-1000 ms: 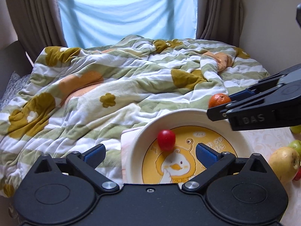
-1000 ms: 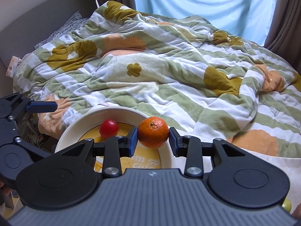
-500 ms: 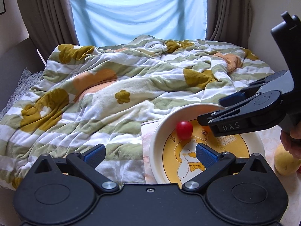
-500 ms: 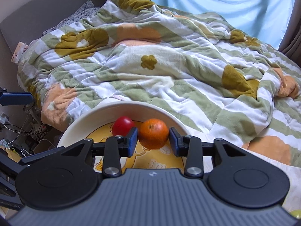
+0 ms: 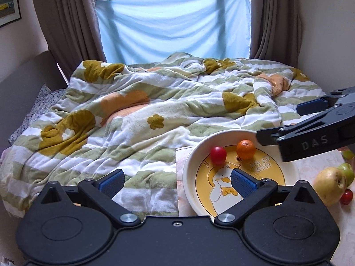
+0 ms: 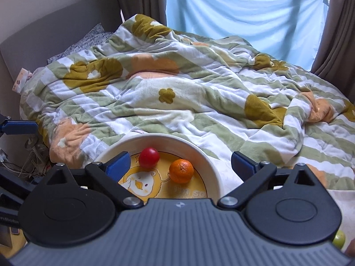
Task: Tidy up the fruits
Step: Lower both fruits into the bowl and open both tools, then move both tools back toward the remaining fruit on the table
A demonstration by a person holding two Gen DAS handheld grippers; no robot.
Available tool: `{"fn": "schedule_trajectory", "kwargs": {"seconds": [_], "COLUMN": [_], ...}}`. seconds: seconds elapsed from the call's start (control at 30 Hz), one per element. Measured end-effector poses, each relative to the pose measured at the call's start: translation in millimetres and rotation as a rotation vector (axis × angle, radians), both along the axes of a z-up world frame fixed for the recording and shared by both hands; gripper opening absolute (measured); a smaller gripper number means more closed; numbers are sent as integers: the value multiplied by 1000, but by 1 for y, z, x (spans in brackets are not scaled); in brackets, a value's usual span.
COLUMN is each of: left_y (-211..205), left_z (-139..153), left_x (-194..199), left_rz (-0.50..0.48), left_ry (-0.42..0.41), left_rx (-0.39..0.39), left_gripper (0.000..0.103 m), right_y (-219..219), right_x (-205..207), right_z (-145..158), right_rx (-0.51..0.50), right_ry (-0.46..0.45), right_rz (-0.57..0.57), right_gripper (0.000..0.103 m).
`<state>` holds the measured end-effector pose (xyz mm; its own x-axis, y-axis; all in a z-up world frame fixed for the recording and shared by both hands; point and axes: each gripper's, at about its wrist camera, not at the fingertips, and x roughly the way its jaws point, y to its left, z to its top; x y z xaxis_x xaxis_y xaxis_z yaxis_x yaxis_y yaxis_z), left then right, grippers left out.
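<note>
A white bowl [image 5: 188, 164] with a yellow duck picture holds a red cherry tomato [image 5: 218, 152] and an orange mandarin [image 5: 245, 149], lying apart. The bowl [image 6: 210, 161], tomato [image 6: 149, 157] and mandarin [image 6: 181, 171] also show in the right wrist view. My right gripper [image 6: 180, 163] is open and empty above the bowl, seen from the side in the left wrist view [image 5: 286, 122]. My left gripper [image 5: 177, 180] is open and empty, near the bowl's left rim.
A yellow pear [image 5: 330, 186], a green apple [image 5: 346, 171], another green fruit [image 5: 347, 154] and a small red tomato [image 5: 346, 196] lie right of the bowl. A rumpled striped flower blanket [image 5: 155, 110] covers the bed behind. Curtains and a blue sheet hang at the window.
My right gripper has opened and let the mandarin go into the bowl, then drawn back and up. My left gripper has pulled back and to the left.
</note>
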<state>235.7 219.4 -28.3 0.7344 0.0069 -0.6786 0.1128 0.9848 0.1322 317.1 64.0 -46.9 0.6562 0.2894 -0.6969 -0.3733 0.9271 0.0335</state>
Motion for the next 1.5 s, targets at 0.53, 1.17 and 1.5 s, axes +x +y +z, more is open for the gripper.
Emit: {"fn": "schedule_trajectory", "kwargs": {"seconds": [0.53, 1.17, 1.5], "left_y": [-55, -195, -235], "left_z": [41, 22, -27], "left_x": [-122, -178, -142], "left_rz": [131, 95, 29], "left_ry": [-81, -75, 18], "left_rx": [47, 37, -45], "left_gripper": [103, 103, 103], "right_y": [-101, -248, -292], "right_x": [-134, -221, -208], "right_z": [51, 37, -14], "right_rx": [10, -4, -30], "right_ry": [-68, -85, -55], "right_rz": [-91, -148, -155], "right_gripper": [103, 103, 103]}}
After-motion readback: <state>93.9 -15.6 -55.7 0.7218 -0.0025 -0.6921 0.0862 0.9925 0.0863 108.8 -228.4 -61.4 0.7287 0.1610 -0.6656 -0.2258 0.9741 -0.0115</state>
